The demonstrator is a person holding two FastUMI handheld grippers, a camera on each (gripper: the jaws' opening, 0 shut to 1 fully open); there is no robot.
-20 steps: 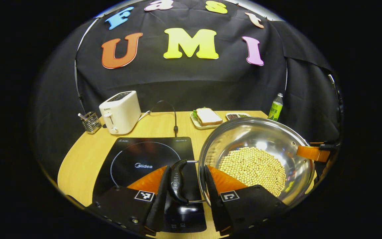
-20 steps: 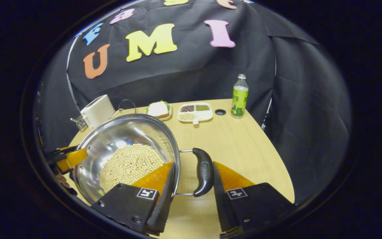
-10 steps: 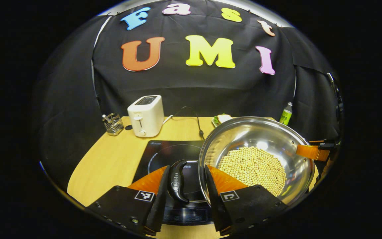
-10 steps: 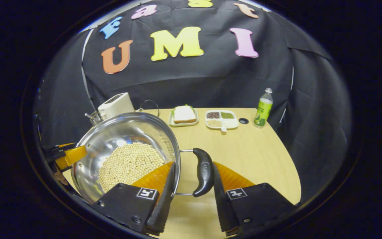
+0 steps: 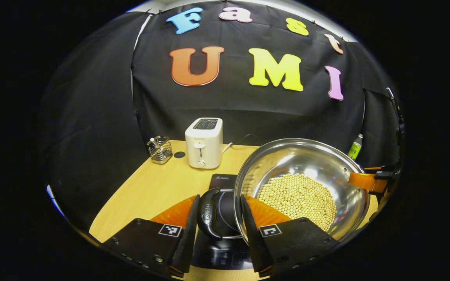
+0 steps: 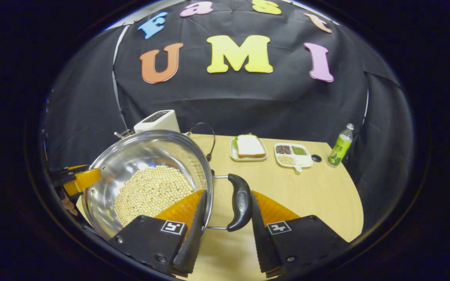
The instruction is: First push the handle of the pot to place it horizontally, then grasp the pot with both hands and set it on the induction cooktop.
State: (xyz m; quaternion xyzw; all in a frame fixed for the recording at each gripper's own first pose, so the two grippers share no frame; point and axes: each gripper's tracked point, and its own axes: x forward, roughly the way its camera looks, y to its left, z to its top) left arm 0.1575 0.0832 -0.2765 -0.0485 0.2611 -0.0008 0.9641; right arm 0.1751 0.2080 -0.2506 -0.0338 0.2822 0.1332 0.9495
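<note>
Steel pot [image 5: 307, 164] holds pale soybeans [image 5: 297, 197]; left tool [image 5: 217, 234] and right tool [image 6: 227, 234] each stand narrowly parted around a black handle, contact unclear.

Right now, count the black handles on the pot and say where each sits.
2. One handle lies between the left gripper's fingers; the other handle lies between the right gripper's fingers, on the pot's opposite side.
</note>
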